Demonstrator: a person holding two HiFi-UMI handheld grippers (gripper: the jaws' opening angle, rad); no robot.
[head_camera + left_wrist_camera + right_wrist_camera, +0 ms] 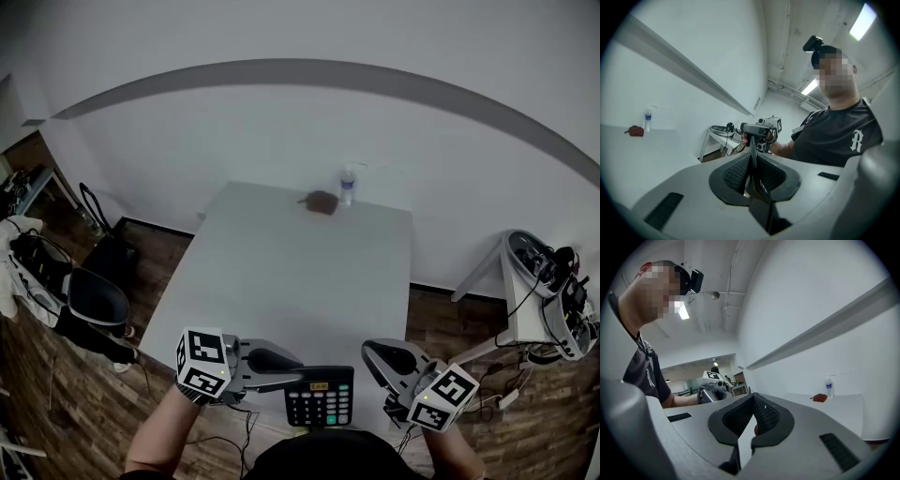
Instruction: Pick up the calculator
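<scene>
The dark calculator [320,401] with rows of light keys hangs over the near edge of the white table [281,272]. My left gripper [298,375] points right and is shut on its upper left edge. In the left gripper view the calculator [753,177] shows edge-on as a thin dark plate pinched between the black pads, with my left gripper [752,157] closed on it. My right gripper [368,350] hovers just right of the calculator, apart from it. In its own view the right gripper [753,399] has its pads meeting at the tips with nothing held.
A water bottle [348,186] and a small brown-red object [321,202] sit at the table's far edge. A black chair [97,298] stands to the left. A white side table [525,291] with cables and gear stands to the right. The floor is wood.
</scene>
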